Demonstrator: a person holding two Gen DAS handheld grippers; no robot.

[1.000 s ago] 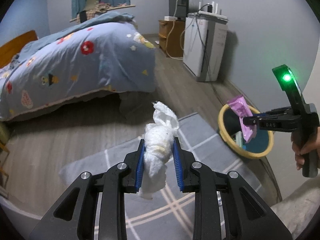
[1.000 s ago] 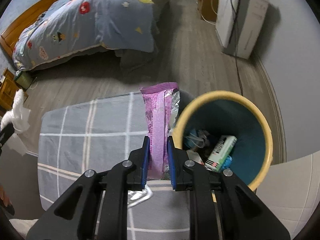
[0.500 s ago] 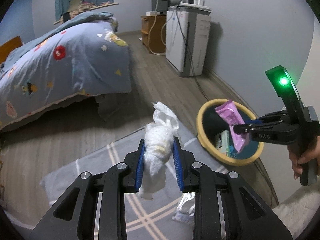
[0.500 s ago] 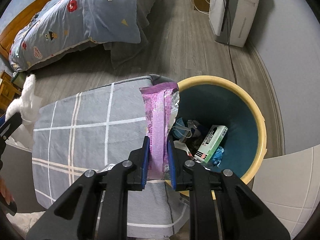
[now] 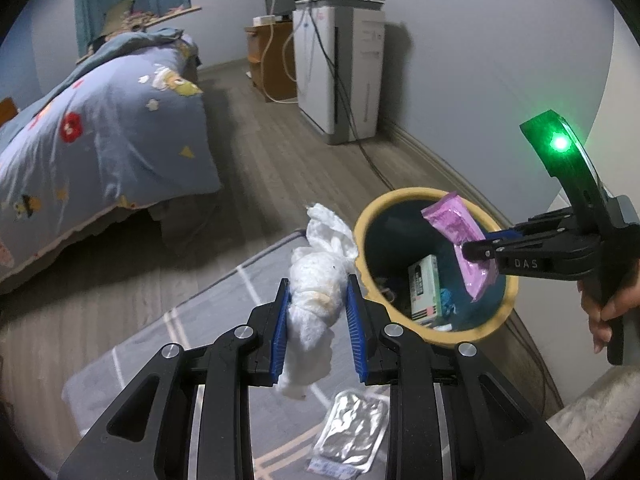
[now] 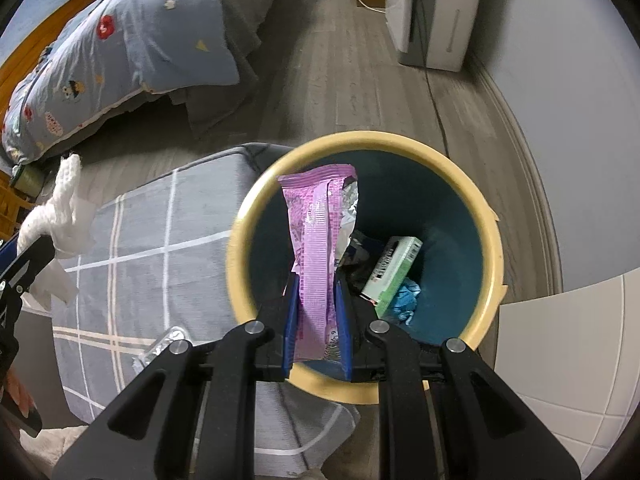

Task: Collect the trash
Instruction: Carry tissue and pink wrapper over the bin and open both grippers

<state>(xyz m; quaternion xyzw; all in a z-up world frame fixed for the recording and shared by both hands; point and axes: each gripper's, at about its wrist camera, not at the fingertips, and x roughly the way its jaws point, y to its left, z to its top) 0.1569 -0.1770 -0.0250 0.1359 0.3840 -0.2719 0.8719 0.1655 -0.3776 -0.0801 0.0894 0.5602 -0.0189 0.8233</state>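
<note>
A: What is the right gripper [image 6: 317, 322] holding?

B: A pink snack wrapper [image 6: 316, 248], pinched upright between its blue pads [image 6: 290, 328]. Straight beyond the tips is the open mouth of the yellow-rimmed bin [image 6: 486, 216], with the wrapper hanging over it.

A: What lies in the bin?

B: Just past the wrapper, to the gripper's right, a green-and-white carton [image 6: 394, 270] and a blue crumple [image 6: 406, 298].

A: And the left gripper [image 5: 318, 320]?

B: Its jaws are clamped on a wad of white tissue [image 5: 316, 292] that sticks out both ends. Below it, on the grey checked rug [image 5: 200, 320], lies a silver foil packet [image 5: 352, 434]. The bin sits just ahead to its right, and over it the other gripper shows with the wrapper and a green light [image 5: 560, 143].

A: Farther off?

B: To the left, a bed with a blue patterned duvet [image 5: 100, 136]; straight ahead by the wall, a white appliance [image 5: 340, 72].
</note>
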